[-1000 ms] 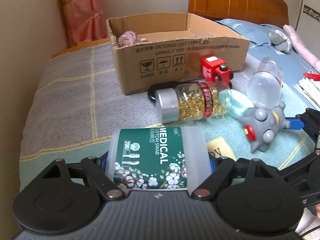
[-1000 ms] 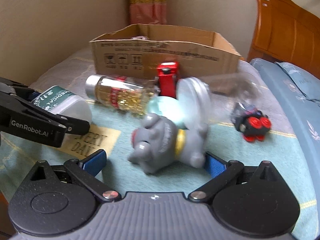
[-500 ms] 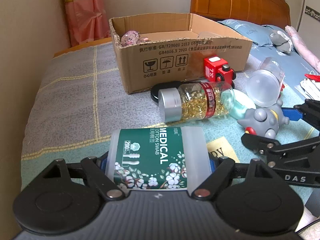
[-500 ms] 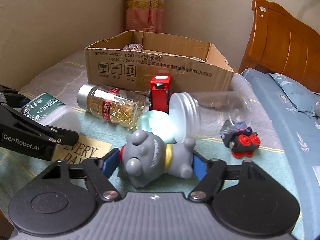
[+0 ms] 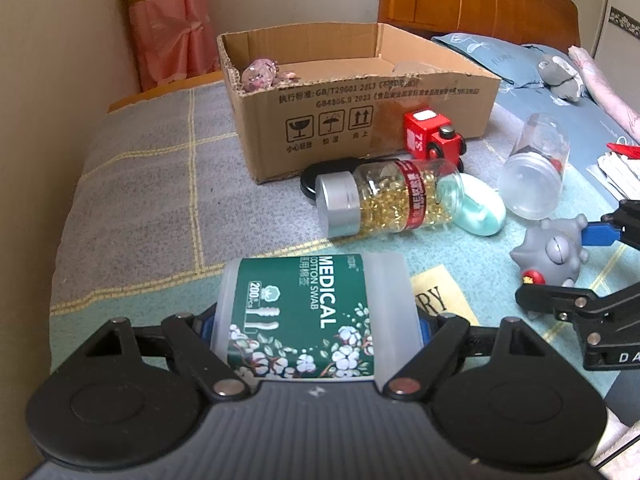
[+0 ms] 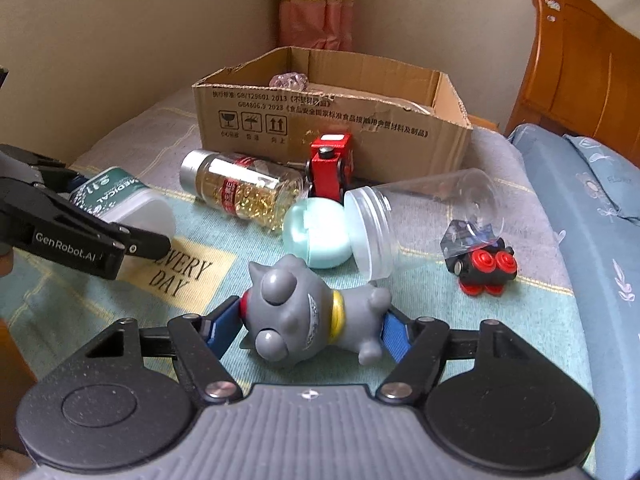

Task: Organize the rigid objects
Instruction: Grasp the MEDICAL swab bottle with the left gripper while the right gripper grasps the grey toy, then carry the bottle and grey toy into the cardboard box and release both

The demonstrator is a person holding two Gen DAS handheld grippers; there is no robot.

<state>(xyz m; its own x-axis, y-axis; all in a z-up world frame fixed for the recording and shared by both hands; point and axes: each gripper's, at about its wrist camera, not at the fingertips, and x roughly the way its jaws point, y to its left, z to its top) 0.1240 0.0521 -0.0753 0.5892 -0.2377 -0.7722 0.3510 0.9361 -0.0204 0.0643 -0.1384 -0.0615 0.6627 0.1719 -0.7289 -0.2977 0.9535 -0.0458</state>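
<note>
My left gripper (image 5: 316, 320) is shut on a green-labelled cotton swab box (image 5: 312, 312), held over the bed's near left; the box also shows in the right wrist view (image 6: 120, 200). My right gripper (image 6: 310, 326) is shut on a grey toy figure (image 6: 308, 320), also seen in the left wrist view (image 5: 554, 252). An open cardboard box (image 5: 360, 96) stands at the back with a pink item (image 5: 260, 74) inside. A capsule bottle (image 5: 384, 196), red toy truck (image 5: 434, 140), mint round case (image 6: 316, 236), clear jar (image 6: 420, 216) and black-red toy (image 6: 486, 268) lie on the blanket.
A wooden headboard (image 5: 480, 4) and blue pillows (image 5: 500, 56) are at the far right. A pink curtain (image 5: 164, 20) hangs in the corner. A wall (image 5: 48, 80) runs along the left. Papers (image 5: 620, 168) lie at the right edge.
Both grippers have risen and drawn back a little with their objects. The right gripper closed on the grey toy figure and lifted it off the blanket.
</note>
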